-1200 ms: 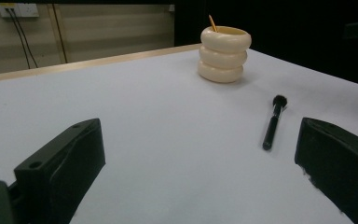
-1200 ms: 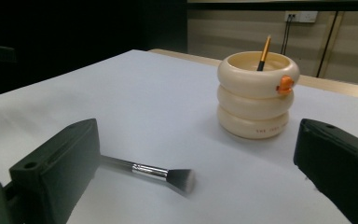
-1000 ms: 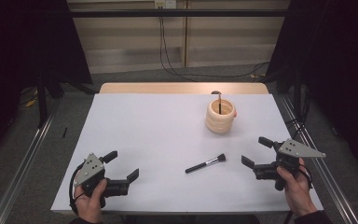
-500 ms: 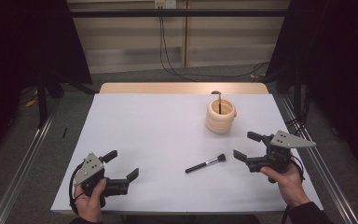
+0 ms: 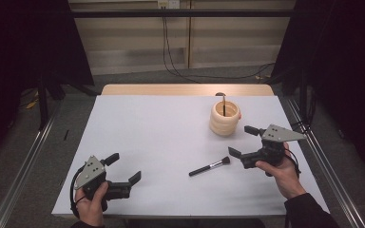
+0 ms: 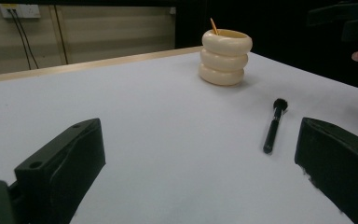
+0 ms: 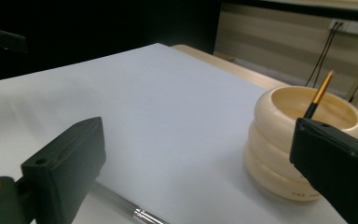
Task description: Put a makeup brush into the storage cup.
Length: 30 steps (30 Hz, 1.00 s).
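High view had the right tool at the right of the frame, jaws wide with nothing between them — the makeup brush lay flat on the white worktop just left of it. Lower left, the left tool was wide open too — well apart from the ribbed cream holder.

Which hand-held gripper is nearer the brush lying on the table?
Right. The right hand-held gripper is open beside the brush at its bristle end; the left hand-held gripper is open, farther off past the handle end.
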Tool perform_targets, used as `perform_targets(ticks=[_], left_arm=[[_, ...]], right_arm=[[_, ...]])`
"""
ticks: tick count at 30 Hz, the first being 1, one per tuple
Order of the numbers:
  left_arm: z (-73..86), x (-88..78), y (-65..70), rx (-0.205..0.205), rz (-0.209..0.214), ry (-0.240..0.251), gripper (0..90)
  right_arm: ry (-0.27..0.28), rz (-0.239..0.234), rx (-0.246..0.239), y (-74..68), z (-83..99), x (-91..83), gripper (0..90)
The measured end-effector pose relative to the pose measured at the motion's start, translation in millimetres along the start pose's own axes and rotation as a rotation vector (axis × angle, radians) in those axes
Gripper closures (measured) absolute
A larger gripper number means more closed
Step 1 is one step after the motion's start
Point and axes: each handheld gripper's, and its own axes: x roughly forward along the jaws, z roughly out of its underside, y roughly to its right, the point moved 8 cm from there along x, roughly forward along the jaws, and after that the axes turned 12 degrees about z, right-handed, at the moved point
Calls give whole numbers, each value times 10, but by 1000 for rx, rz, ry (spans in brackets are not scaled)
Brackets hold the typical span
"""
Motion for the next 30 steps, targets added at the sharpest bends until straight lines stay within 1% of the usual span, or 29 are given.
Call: perform_targets(ticks=[1,2,4,5,7,9,11,14,15,16,17,18,19,22,23,25,27,29,30], left_arm=[[0,3,1,-1,5,1,14],[5,7,0,-2,9,-3,15],[7,13,-3,0,5,-5,16],[6,14,-1,0,5,-4,16],[8,11,-3,1,4,-6,15],[8,11,-5,0,4,-6,15],[8,9,-2,0,4,-5,15],[9,9,-4,-2,8,-4,15],[12,12,-5,-4,9,-4,15],[12,16,-2,-5,13,-4,15],[13,19,3,-5,17,-4,15],[14,18,2,-4,12,-7,15],[15,18,2,-3,13,-8,15],[15,22,5,-3,16,-8,15],[16,22,9,0,24,-11,15],[17,29,14,0,25,-13,15],[21,41,17,2,30,-18,15],[23,44,11,6,26,-23,15],[23,45,9,7,26,-24,15]], right_arm=[[-10,-12,4,0,7,31,23],[-16,-3,1,8,11,50,16],[-29,-9,-2,14,14,91,17],[-33,-14,-9,11,13,105,16],[-41,-40,-24,2,14,135,14],[-52,-36,-38,13,16,166,15],[-73,-59,-43,11,19,194,34],[-112,-68,-71,1,21,243,55],[-124,-82,-74,-12,19,257,59],[-148,-95,-69,-26,25,278,59],[-157,-110,-64,-35,28,290,59],[-168,-122,-59,-45,39,305,63],[-182,-125,-68,-40,60,326,82],[-223,-123,-67,-29,105,368,100],[-231,-121,-70,-27,112,375,101],[-245,-125,-77,-32,119,390,104],[-252,-135,-80,-49,121,402,113],[-265,-141,-102,-61,128,419,124],[-280,-145,-109,-73,135,425,120]])
